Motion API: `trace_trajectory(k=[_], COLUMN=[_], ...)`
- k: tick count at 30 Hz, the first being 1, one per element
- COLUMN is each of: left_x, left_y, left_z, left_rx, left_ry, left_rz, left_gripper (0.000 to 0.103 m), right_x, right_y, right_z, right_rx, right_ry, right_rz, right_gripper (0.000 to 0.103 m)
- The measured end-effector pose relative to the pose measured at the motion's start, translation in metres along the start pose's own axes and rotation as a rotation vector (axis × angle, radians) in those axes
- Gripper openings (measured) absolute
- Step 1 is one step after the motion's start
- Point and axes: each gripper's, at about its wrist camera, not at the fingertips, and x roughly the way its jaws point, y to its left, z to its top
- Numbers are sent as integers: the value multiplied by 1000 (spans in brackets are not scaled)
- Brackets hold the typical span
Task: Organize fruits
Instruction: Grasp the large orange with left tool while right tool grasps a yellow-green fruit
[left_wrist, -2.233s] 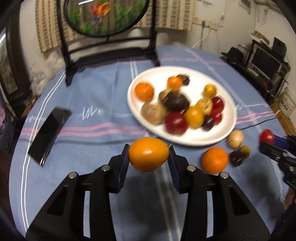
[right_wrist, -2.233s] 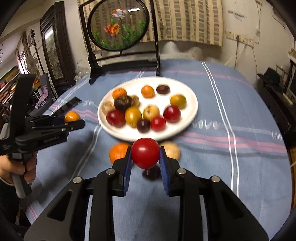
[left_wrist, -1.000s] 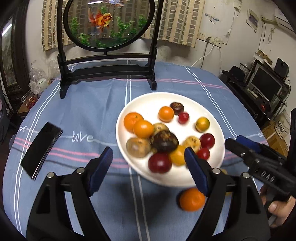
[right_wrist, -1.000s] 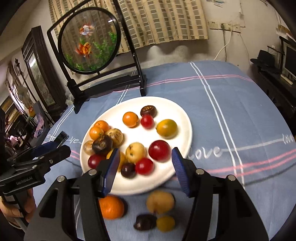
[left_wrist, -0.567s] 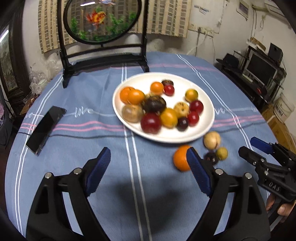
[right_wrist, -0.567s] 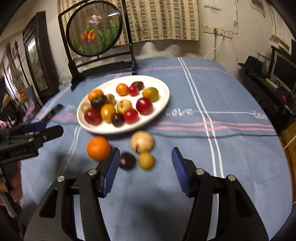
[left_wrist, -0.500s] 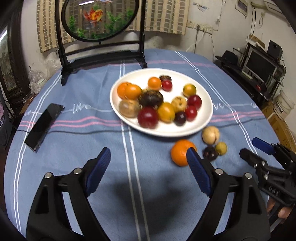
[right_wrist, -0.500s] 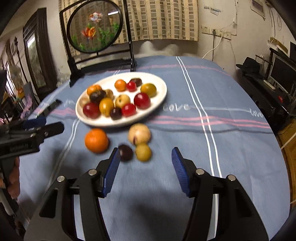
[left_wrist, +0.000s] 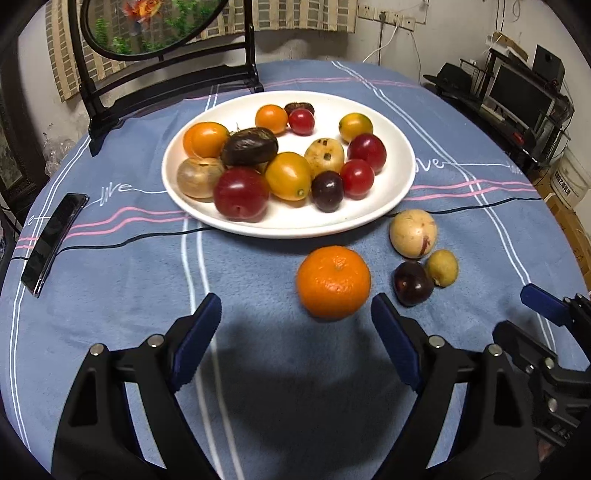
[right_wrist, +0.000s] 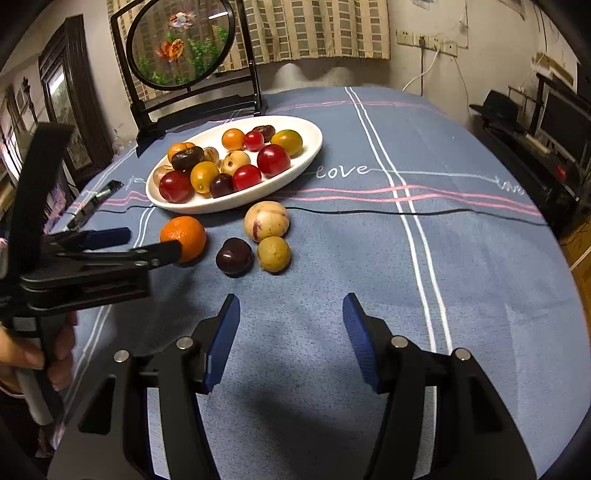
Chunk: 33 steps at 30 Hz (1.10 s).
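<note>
A white plate (left_wrist: 391, 199) (right_wrist: 306, 162) holds several fruits on the blue tablecloth. In front of it lie a tangerine (left_wrist: 333, 282) (right_wrist: 183, 238), a pale round fruit (left_wrist: 413, 233) (right_wrist: 266, 220), a dark plum (left_wrist: 412, 283) (right_wrist: 234, 256) and a small yellow-green fruit (left_wrist: 442, 267) (right_wrist: 273, 254). My left gripper (left_wrist: 295, 332) (right_wrist: 147, 243) is open and empty, its jaws wide just short of the tangerine. My right gripper (right_wrist: 290, 332) (left_wrist: 532, 314) is open and empty, a little nearer than the plum and the small yellow-green fruit.
A black phone (left_wrist: 51, 240) (right_wrist: 94, 203) lies at the table's left side. A round fish picture on a black stand (left_wrist: 166, 74) (right_wrist: 184, 74) stands behind the plate. A thin black cable (right_wrist: 424, 213) crosses the cloth. A hand (right_wrist: 33, 354) holds the left gripper's handle.
Both grippers came back from the plate and lower toward the loose fruits. The tangerine now lies just ahead of my left jaws; plum and yellow-green fruit are nearer my right jaws.
</note>
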Motion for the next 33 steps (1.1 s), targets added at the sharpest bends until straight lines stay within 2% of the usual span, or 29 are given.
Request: trace_trajectory(k=[4,7,8,9,12,16,20,25,27,28,33], left_x=[16,24,26,27,27,19,-2,-8,-5,-3,2], left_y=[-6,-12,-14,-17,-20,-8,4,24,29,31,34], left_z=[6,9,10,10,9,6,0,-6,-7,-8,-10], left_rx=[6,7,13,22,44,10,9,-26,-39,-43,-47], left_ry=[25,46,53,59,41,35,-9,-13,-6,-3,10], left_rz=[-19,-92,-113,-125,-117,-142,-139,-130,-132,-136,-148], left_gripper=[80,61,49,46,46,45,45,45,45,45,45], right_x=[6,8,9,10,12,16,26,41,45,47,61], right_y=[-3,-2,-1,1,6,13,22,22,24,25,29], right_z=[1,2,2,3,4,7,12,18,20,22,32], right_rx=[20,14,11,4,-16,-43,-110,-136,-151,-155,-183], right_ry=[19,28,33,38,47,61,90,121,122,122,135], right_rz=[10,16,17,17,16,12,-44,-84,-103,-102,-110], right_gripper=[59,59,59,59,59,59,59,58,53,46,40])
